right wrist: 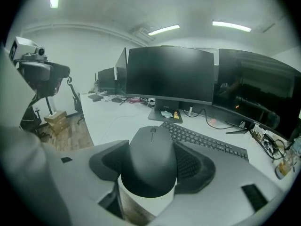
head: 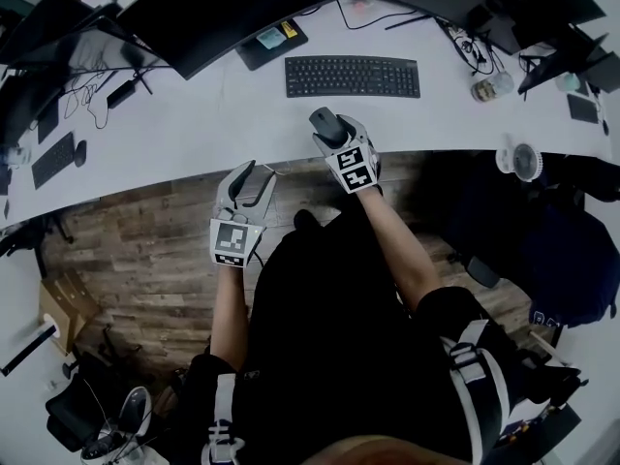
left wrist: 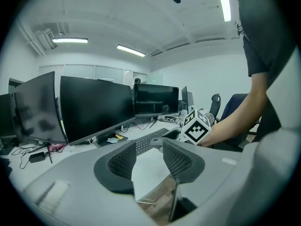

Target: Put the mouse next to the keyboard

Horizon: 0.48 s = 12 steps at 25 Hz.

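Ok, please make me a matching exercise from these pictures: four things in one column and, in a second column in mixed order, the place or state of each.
Column 1
1. computer mouse
2. keyboard
3. left gripper
4. small white fan

Column 2
A. open, nothing between its jaws
B. clamped between the jaws of the right gripper
C. near the front edge of the white desk, far to the person's right
D. lying flat in front of the big dark monitor

Pairs: 1-B; 2-D; 3-A; 4-C
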Each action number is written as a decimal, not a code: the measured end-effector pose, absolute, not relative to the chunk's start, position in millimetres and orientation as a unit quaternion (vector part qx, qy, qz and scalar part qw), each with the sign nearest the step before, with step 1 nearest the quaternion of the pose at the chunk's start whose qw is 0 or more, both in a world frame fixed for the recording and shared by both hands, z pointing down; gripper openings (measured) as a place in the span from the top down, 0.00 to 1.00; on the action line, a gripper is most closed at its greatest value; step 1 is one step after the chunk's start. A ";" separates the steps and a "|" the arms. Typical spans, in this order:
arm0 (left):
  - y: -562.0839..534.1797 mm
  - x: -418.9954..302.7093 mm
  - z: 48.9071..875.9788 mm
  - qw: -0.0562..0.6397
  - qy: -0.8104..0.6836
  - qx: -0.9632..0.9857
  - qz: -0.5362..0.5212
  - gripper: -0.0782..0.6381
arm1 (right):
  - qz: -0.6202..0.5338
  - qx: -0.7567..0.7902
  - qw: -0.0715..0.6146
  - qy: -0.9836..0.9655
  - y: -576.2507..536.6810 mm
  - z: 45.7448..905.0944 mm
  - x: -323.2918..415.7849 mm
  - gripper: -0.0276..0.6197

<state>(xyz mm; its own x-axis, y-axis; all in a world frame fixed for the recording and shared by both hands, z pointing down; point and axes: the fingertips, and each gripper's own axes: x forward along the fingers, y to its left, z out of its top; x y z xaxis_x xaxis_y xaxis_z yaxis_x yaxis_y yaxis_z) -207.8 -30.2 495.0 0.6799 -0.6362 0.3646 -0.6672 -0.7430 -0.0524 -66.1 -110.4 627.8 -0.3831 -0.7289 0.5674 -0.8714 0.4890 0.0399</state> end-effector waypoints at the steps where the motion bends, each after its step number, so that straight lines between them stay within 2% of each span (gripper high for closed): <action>1: -34.6 -200.9 495.0 0.041 -0.354 0.916 0.183 0.64 | 0.132 0.489 0.264 -0.821 -113.6 625.8 -61.6 0.50; 12: -72.7 -119.0 490.3 0.039 -0.327 0.927 0.181 0.64 | 0.135 0.515 0.248 -0.809 -145.9 608.8 20.4 0.50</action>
